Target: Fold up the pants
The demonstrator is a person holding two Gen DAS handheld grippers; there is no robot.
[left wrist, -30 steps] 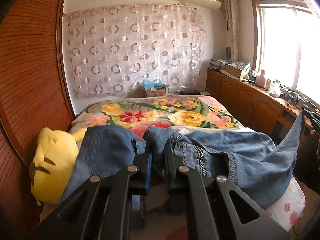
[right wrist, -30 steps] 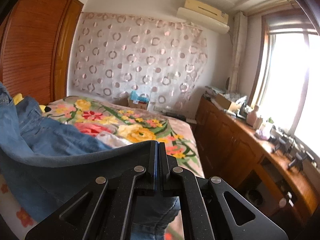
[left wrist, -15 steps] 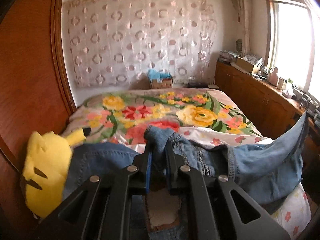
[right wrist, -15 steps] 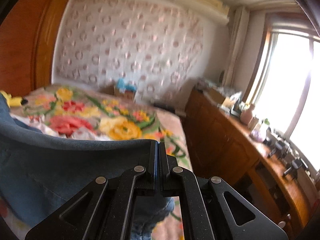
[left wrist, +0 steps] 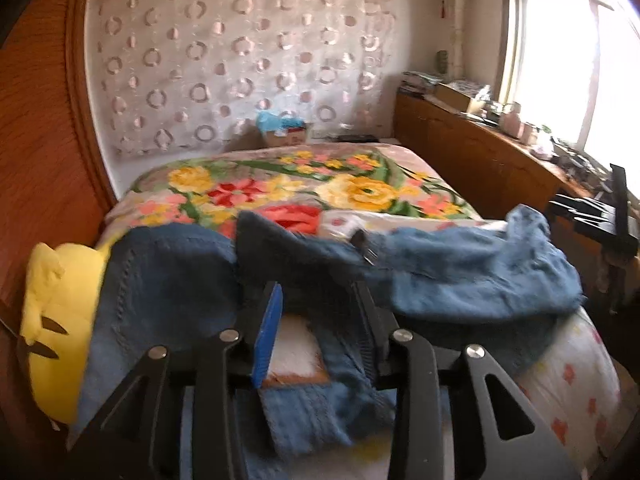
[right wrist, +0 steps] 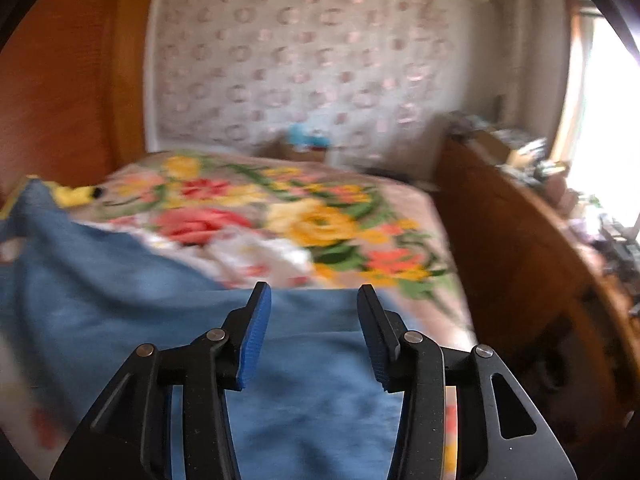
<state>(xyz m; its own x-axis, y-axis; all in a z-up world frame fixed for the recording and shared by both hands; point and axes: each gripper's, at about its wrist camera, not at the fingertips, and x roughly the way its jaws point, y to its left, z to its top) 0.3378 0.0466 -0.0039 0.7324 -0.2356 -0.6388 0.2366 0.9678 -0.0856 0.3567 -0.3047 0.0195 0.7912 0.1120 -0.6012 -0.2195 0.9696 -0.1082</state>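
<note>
Scene: we see a bed (left wrist: pixel 404 156) covered by a floral blanket (left wrist: pixel 360 192), with a wooden cabinet run (left wrist: pixel 480 152) along its right side under a bright window (left wrist: pixel 560 60).
Pants: we find the blue denim pants (left wrist: pixel 460 264) heaped across the near end of the bed, on top of the blanket's near edge and a white flowered sheet (left wrist: pixel 568 380).
Pants, left view: one leg spreads to the left and overlaps a yellow plush toy (left wrist: pixel 56 320); the other bunches to the right, near the mattress edge.
Pants, right view: a broad flat panel of denim (right wrist: pixel 160 300) lies under and ahead of the fingers; the picture is blurred, so we cannot make out seams.
Left gripper (left wrist: pixel 320 312): we note its jaws are opening; waistband denim with a pale label patch lies in the gap, and the blue pad on the left finger stands clear of the cloth. On the right finger, we cannot tell whether fabric still touches it.
Right gripper (right wrist: pixel 312 312): we note its jaws are opening, standing well apart above the denim panel, with neither pad pressing on cloth.
Background: a patterned curtain (left wrist: pixel 240 60) covers the far wall; a cardboard box (left wrist: pixel 286 134) sits just beyond the bed's far edge.
</note>
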